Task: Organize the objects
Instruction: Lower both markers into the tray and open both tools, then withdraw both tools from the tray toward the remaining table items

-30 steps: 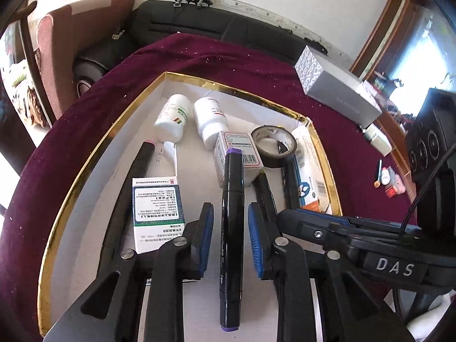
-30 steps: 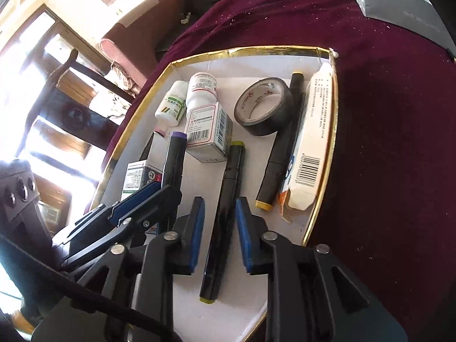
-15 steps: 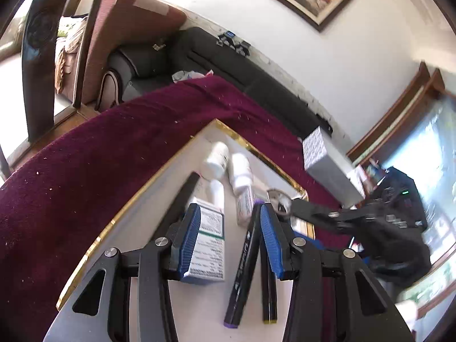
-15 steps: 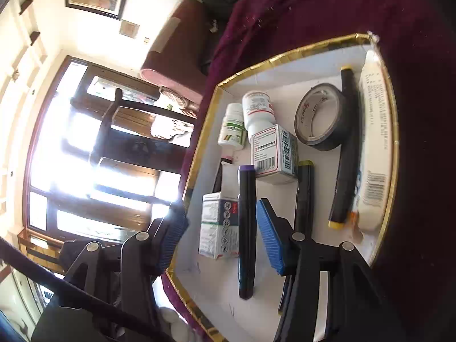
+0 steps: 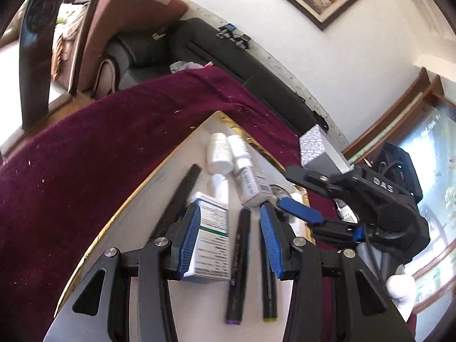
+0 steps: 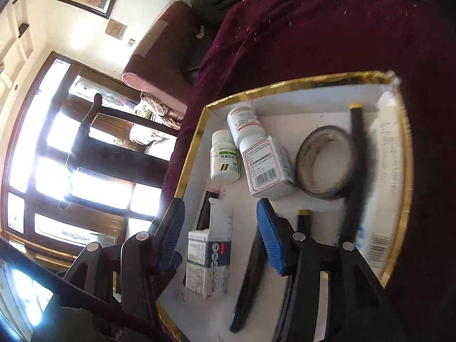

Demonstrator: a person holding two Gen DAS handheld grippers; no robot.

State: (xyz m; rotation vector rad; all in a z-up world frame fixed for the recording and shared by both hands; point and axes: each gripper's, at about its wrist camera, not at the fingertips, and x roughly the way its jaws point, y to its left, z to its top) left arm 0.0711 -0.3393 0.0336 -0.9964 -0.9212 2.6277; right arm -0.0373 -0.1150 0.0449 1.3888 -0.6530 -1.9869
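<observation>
Step in hand, by judgement: both markers are set down in the gold-rimmed tray point(image 6: 408, 154) and the grippers are backing away; the sorting looks close to done.

The left gripper point(image 5: 229, 235) has its fingers released, with nothing pressed between the pads. The purple-capped marker point(image 5: 238, 268) lies flat in the tray below the gap, and the yellow-capped marker point(image 5: 269, 290) lies alongside it. The green-and-white medicine box point(image 5: 212, 242) sits just beside the left pad; contact cannot be confirmed.

The right gripper point(image 6: 221, 233) is likewise released and empty. The same medicine box point(image 6: 208, 265) shows beneath its gap, apart from both pads.

The tray rests on the maroon-covered surface point(image 6: 313, 28). Also in it are two white bottles point(image 6: 225, 159), a barcoded box point(image 6: 268, 168), a tape roll point(image 6: 325, 162), a third marker point(image 6: 356, 148) and a long white packet point(image 6: 387, 171) along the right rim.

Next move, by judgement: if any item remains loose, pick it out, line the open fingers over it, and close squarely. The grey box point(image 5: 322, 154) outside the tray is the only candidate visible.

Changes from a second ago: each gripper then stood narrow about a marker; both are now wider and clear. Both views have tilted and pulled back, showing more room. The two markers have stayed side by side.
</observation>
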